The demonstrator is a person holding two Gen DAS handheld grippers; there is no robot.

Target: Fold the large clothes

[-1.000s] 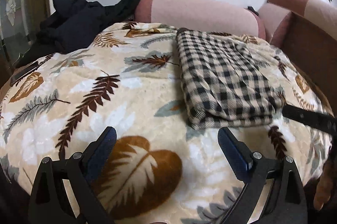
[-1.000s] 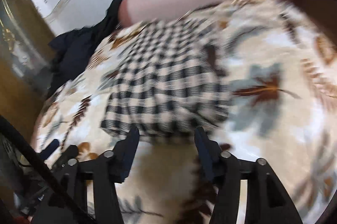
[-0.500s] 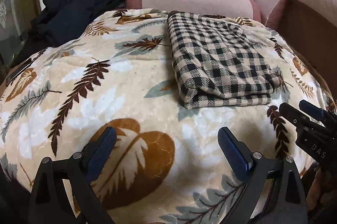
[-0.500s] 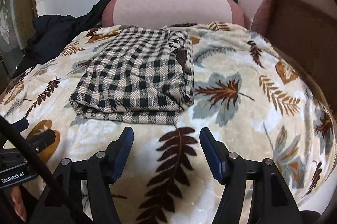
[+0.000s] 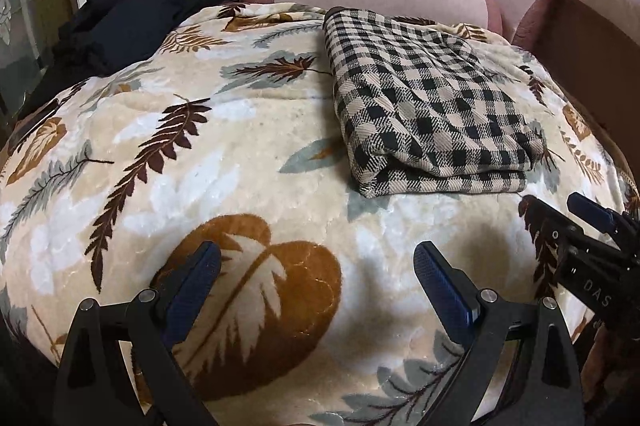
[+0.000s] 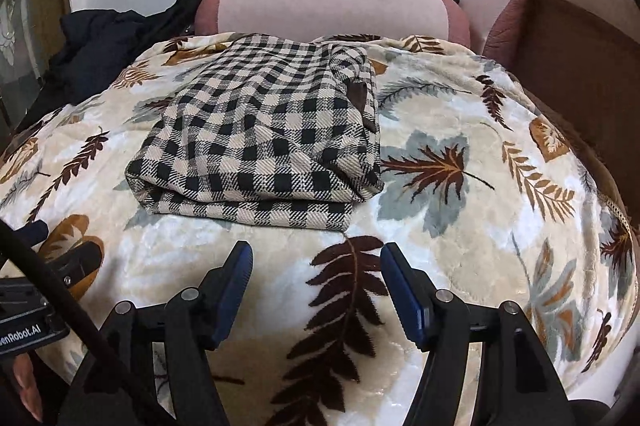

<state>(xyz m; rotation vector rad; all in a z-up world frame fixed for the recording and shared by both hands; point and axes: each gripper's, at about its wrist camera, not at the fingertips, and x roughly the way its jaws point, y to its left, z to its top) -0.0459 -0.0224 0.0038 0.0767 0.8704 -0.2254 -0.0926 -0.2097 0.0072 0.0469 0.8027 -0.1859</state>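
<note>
Spread over the bed, a cream plush blanket printed with brown and grey leaves [image 6: 460, 266] carries the folded black-and-beige checked garment [image 6: 260, 141], which lies just in front of the long pink bolster cushion [image 6: 328, 9]. The garment looks folded into a compact rectangular stack of about 3 layers, its long axis running from the bolster toward the cameras and the layered edge facing them, probably so the fold can be checked or pressed. A dark crumpled cloth [image 5: 132, 13] sits left of the bolster. Left hand-held gripper [image 5: 316, 278] and right hand-held gripper [image 6: 316, 278] both hover short of the garment, jaws spread wide, holding nothing.
</note>
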